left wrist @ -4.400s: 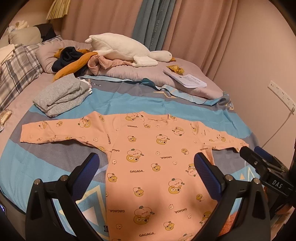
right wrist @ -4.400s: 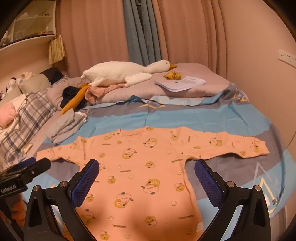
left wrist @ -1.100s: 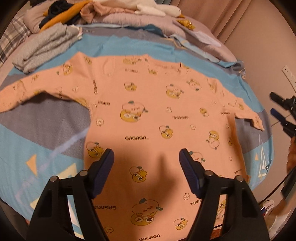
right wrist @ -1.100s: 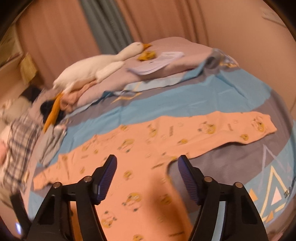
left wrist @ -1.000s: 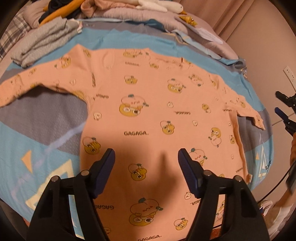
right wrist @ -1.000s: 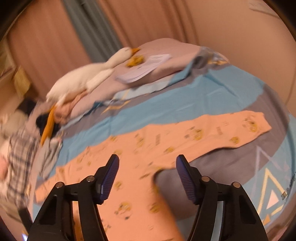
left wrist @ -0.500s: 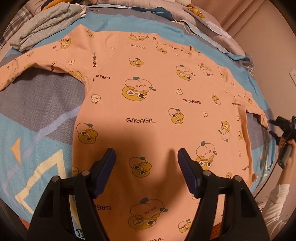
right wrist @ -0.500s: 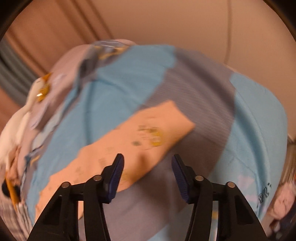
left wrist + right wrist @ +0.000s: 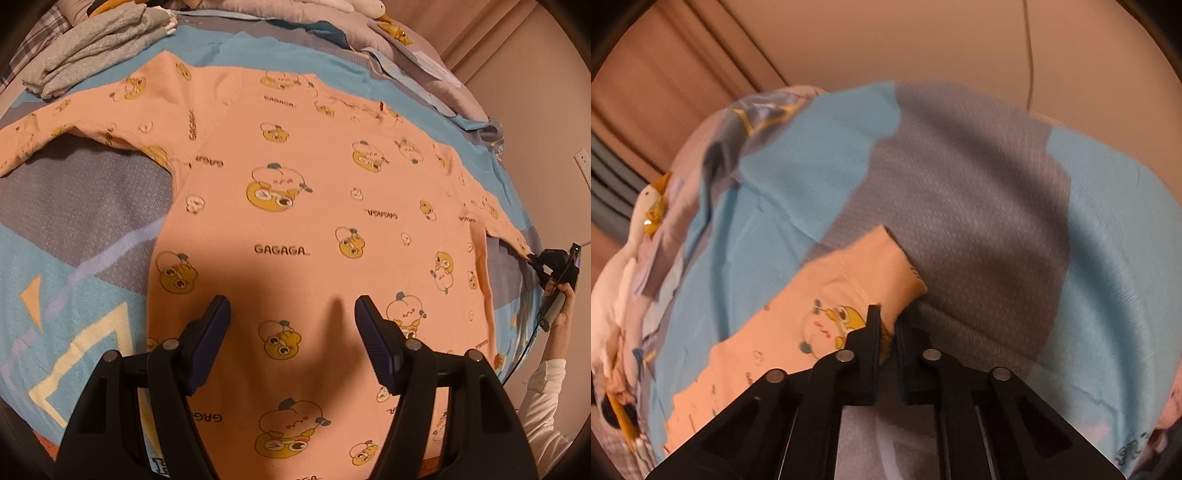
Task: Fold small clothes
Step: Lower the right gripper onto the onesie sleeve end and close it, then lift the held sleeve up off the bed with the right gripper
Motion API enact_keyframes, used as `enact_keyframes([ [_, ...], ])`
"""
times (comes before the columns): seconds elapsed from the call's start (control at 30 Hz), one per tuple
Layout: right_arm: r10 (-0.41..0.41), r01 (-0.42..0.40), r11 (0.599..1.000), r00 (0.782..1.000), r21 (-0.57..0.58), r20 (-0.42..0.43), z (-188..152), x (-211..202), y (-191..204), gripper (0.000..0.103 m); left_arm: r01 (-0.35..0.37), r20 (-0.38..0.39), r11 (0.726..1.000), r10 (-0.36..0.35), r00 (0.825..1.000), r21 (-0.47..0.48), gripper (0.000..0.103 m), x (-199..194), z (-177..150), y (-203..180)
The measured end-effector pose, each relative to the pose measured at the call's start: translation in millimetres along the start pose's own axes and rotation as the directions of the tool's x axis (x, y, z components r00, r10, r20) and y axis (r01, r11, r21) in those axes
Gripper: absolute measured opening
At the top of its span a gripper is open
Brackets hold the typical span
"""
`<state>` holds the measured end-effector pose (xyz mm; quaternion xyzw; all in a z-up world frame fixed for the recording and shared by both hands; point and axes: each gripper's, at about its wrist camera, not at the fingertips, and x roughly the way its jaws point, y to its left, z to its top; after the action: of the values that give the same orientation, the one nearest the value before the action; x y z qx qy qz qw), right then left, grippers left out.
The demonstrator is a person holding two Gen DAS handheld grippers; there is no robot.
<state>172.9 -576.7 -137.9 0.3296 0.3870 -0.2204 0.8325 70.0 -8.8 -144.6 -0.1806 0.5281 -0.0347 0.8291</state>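
Observation:
A small peach long-sleeved shirt [image 9: 295, 206] printed with yellow cartoon faces and "GAGAGA" lies flat on the bed, sleeves spread left and right. My left gripper [image 9: 291, 314] is open and empty, hovering over the shirt's lower middle. My right gripper [image 9: 886, 325] is shut on the cuff end of the shirt's right sleeve [image 9: 849, 291], which lies on the grey and blue cover. In the left wrist view the right gripper [image 9: 535, 258] shows at the sleeve tip on the far right, held by a hand.
A stack of folded grey clothes [image 9: 92, 48] lies at the bed's back left. Pillows and a white goose plush [image 9: 624, 240] lie along the head of the bed. A wall [image 9: 923, 44] with a cable runs close along the bed's right side.
My right gripper swung to the right sleeve's cuff, came down and closed on it. My left gripper moved lower over the shirt's body and stayed open.

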Motion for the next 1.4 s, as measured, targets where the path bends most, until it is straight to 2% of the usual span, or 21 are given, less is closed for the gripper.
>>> enact_keyframes([
  [0.03,-0.024,0.024,1.0,1.0,-0.006,0.02,2.6,-4.9,-0.4,0.008,-0.002,0.01,1.0,0.002,1.0,0.001,0.069,-2.3,1.1,0.5],
  [0.17,-0.026,0.026,1.0,1.0,-0.009,0.012,7.2,-4.0,-3.8,0.007,-0.007,0.044,1.0,0.008,0.999,-0.005,0.069,-9.9,6.2,3.2],
  [0.3,-0.04,0.047,0.995,0.996,-0.088,0.082,7.9,-24.7,22.8,0.007,0.0,0.073,1.0,0.001,0.997,-0.011,0.069,-21.6,11.2,5.6],
  [0.47,0.037,-0.012,0.987,0.988,-0.162,0.15,16.2,-65.9,63.3,0.007,-0.016,0.131,1.0,0.017,0.991,-0.005,0.07,-36.4,19.0,5.4],
  [0.67,0.161,-0.088,0.941,0.966,-0.328,0.203,6.7,-118.3,130.6,0.007,-0.02,0.191,1.0,0.024,0.981,-0.023,0.071,-56.6,24.7,13.4],
  [0.87,0.304,-0.197,0.853,0.94,-0.484,0.154,-27.2,-147.3,201.5,0.007,-0.035,0.245,0.999,0.043,0.969,-0.035,0.071,-75.3,26.5,21.4],
  [1.0,0.357,-0.235,0.786,0.928,-0.571,0.11,-55.7,-153.2,237.3,0.007,-0.032,0.267,0.998,0.045,0.963,-0.053,0.071,-84.3,26.6,26.9],
  [1.13,0.415,-0.316,0.708,0.91,-0.631,0.011,-87.0,-153.4,267.6,0.007,-0.044,0.279,0.997,0.06,0.958,-0.065,0.071,-89.9,24.9,31.1],
  [1.4,0.44,-0.39,0.57,0.888,-0.723,-0.132,-160.1,-154.3,303.2,0.007,-0.076,0.295,0.994,0.097,0.951,-0.083,0.071,-94.9,21.3,40.3],
])
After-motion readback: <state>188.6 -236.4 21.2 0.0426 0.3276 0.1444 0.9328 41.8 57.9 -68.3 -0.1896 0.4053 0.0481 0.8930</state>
